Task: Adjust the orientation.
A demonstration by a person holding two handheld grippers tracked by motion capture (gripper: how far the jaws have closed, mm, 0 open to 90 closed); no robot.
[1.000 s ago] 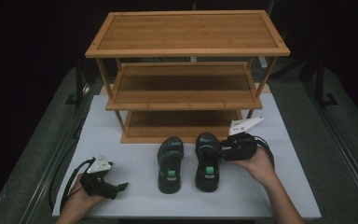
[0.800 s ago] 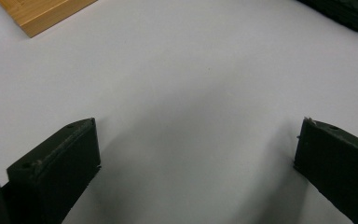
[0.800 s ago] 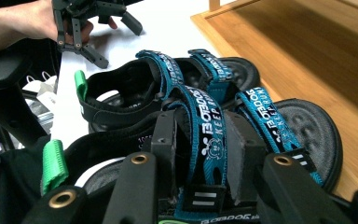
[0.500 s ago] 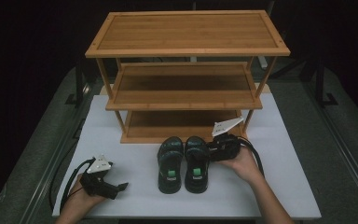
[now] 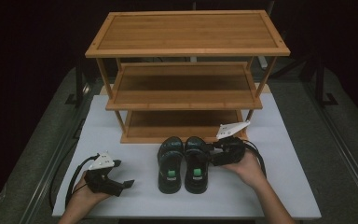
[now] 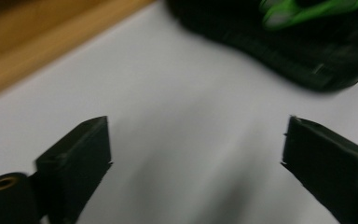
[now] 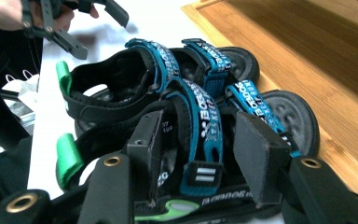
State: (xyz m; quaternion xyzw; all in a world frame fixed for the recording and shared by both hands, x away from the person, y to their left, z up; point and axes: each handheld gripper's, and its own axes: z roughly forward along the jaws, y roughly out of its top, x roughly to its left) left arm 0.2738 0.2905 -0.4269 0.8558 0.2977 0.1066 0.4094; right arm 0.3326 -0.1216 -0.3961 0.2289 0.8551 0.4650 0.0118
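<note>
Black sandals with blue straps stood side by side on the white table [image 5: 284, 186], just before the bamboo shoe rack [image 5: 186, 74], toes toward it and green heel tabs toward the person. The right gripper [image 5: 210, 150] straddled a strap of the right sandal [image 5: 196, 163], its jaws having just opened, pads apparently slack. The left gripper [image 5: 126, 184] hovered unclenched and empty, well apart from the left sandal [image 5: 170, 163].

The left claw [image 6: 196, 163] has its two black jaws standing wide apart over the white table [image 6: 177, 121], nothing between them. At one o'clock lies a black sandal [image 6: 279, 46] with green trim. At ten o'clock runs a wooden rack [image 6: 42, 32] edge, blurred.
</note>
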